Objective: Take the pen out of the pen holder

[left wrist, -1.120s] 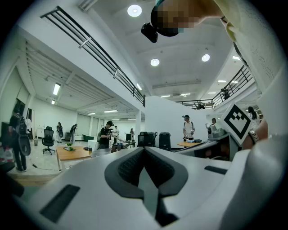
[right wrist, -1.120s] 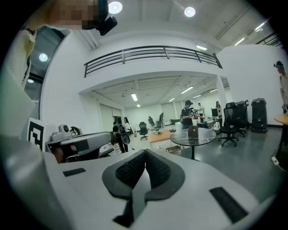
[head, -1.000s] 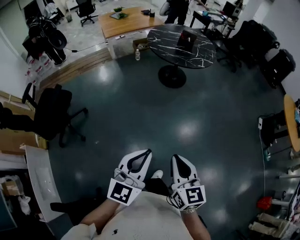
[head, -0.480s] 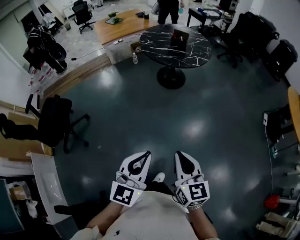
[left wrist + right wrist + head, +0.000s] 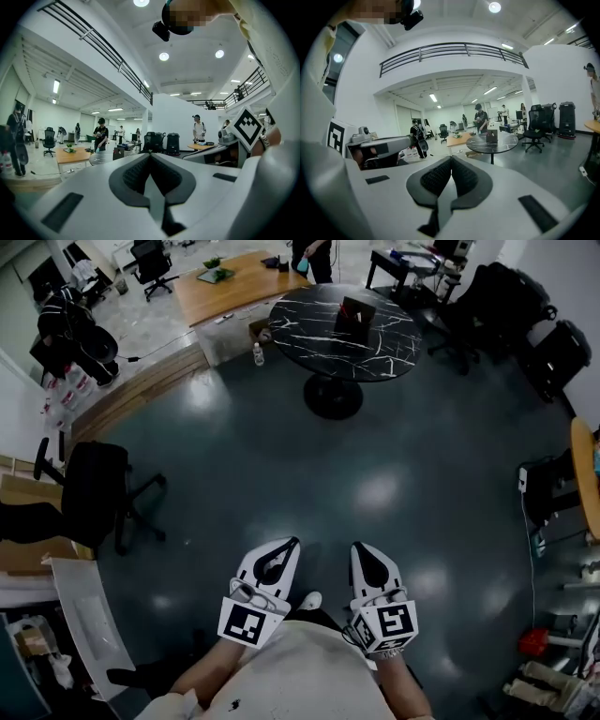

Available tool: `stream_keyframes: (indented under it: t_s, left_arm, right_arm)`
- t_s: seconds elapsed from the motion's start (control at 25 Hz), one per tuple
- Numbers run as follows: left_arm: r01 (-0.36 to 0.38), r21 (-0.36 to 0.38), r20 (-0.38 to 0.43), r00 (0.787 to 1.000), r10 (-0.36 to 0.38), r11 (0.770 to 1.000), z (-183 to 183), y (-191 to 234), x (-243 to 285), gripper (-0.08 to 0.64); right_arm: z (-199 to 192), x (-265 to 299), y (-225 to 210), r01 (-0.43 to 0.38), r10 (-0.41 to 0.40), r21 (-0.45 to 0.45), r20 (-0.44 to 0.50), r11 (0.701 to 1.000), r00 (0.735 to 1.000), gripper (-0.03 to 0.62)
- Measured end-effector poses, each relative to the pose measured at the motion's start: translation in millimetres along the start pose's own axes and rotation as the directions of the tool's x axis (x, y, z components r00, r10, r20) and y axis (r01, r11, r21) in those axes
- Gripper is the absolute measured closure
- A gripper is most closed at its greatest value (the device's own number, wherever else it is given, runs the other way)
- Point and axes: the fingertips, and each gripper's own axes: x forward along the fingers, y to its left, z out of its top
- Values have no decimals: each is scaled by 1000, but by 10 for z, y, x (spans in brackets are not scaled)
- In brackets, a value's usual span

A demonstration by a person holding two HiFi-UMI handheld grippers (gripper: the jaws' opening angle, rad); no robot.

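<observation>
Both grippers are idling at the waist, well apart from the round desk (image 5: 309,324).
The left gripper (image 5: 296,543) and right gripper (image 5: 359,548) are pointing forward, jaws pressed together on nothing. Open floor (image 5: 394,456) is stretching ahead to the desk, where a dark holder (image 5: 356,313) is standing; the pen is too small to tell.

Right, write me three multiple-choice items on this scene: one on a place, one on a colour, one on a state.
1. The dark box stands:
A in a drawer
B on the round table
C on a windowsill

2. The round table's top is:
A plain white
B wooden brown
C black with white veins

3. The left gripper and right gripper are:
A both shut, empty
B both open
C shut on a pen

Answers:
B, the box sits on the tabletop.
C, white veins cross the black top.
A, each pair of jaws meets with nothing between.
</observation>
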Motion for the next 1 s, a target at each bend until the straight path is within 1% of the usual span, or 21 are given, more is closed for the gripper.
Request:
stream_keyframes:
  t_s: [0.16,0.24,0.36,0.4,0.44,0.48,0.52,0.56,0.6,0.64,0.68,0.72,0.88,1.0]
  left_arm:
    - [47,-2,18,999,-47,999,91,360,385,548]
    - [72,-1,22,997,-72,997,131,562,557,548]
    - [112,-15,47,993,-111,994,231,828,792,548]
    - [133,6,37,990,-133,991,236,899,845,548]
    - [165,62,2,986,-165,984,209,963,884,548]
    - [202,137,-47,979,-198,970,168,1027,914,548]
    - [229,188,-81,973,-217,955,144,1097,945,548]
    - [231,191,-80,972,-220,954,153,1173,976,548]
    - [211,143,-45,977,-206,967,196,1250,1008,548]
    - [180,64,6,983,-181,982,252,1319,1036,548]
    - [158,1,42,986,-158,987,288,1371,1057,548]
    - [151,-28,54,987,-150,988,291,1403,1071,548]
    - [174,-31,20,985,-174,984,182,1426,1171,548]
    - [170,-47,16,985,-169,984,156,1473,1259,548]
  right_arm:
    - [226,440,-55,24,-24,-17,-4,1000,1000,574]
    - [327,669,-7,37,-37,-12,1,999,999,574]
    - [430,993,71,45,-45,-19,1,999,999,574]
    - [443,1084,86,49,-49,-19,-3,999,999,574]
    - [454,1164,96,55,-55,-14,-5,998,998,574]
    - [468,1237,103,62,-62,-9,-6,998,998,574]
    - [486,1302,110,67,-67,-9,-5,998,998,574]
    - [507,1360,115,73,-73,-10,-3,997,997,574]
    - [531,1410,115,80,-80,-11,-1,997,997,574]
    - [555,1454,110,88,-88,-10,1,996,996,574]
    - [580,1495,100,93,-93,-10,4,996,996,574]
    - [604,1530,87,96,-96,-12,7,995,995,574]
    - [684,1642,-48,111,-111,-16,7,994,994,574]
    - [732,1749,-231,129,-129,-1,8,992,992,574]
